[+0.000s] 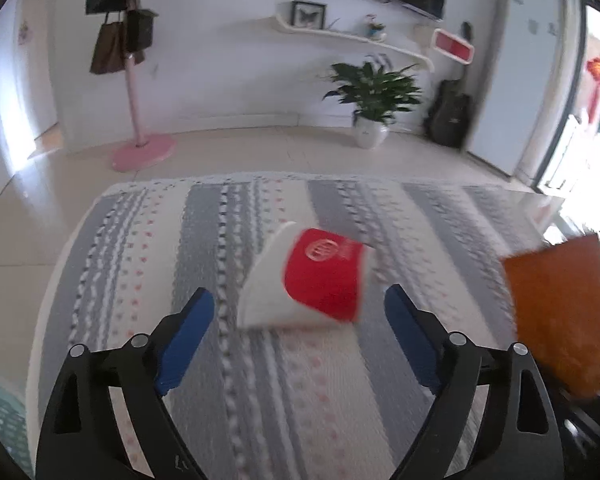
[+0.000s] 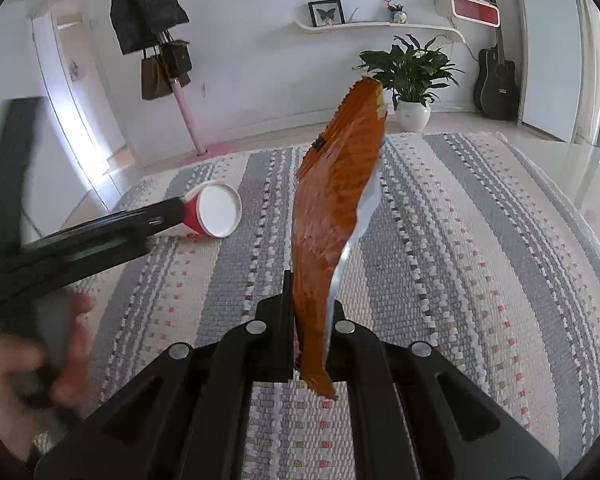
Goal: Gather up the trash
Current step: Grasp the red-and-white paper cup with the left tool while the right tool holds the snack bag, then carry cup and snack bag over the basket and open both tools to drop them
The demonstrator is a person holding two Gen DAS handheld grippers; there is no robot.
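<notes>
A red and white paper cup (image 1: pixel 320 276) lies on its side on the striped rug (image 1: pixel 260 400), its mouth toward the left. My left gripper (image 1: pixel 300 292) is open, its blue pads (image 1: pixel 188 336) wide apart on either side of the cup and not touching it. My right gripper (image 2: pixel 310 300) is shut on the lower end of an orange snack bag (image 2: pixel 336 200) with a silver lining, which stands up above the rug (image 2: pixel 460 240). The bag (image 1: pixel 556 312) also shows at the right of the left wrist view. The right wrist view shows the cup (image 2: pixel 212 212) with a finger (image 2: pixel 156 216) of the left gripper against it.
A person's hand (image 2: pixel 60 360) holds the left gripper. Beyond the rug are a pink coat stand (image 1: pixel 140 148) with bags, a potted plant (image 1: pixel 372 96), a guitar (image 2: pixel 496 76) and a white cabinet (image 1: pixel 516 80). A teal basket (image 1: pixel 0 420) shows at the lower left.
</notes>
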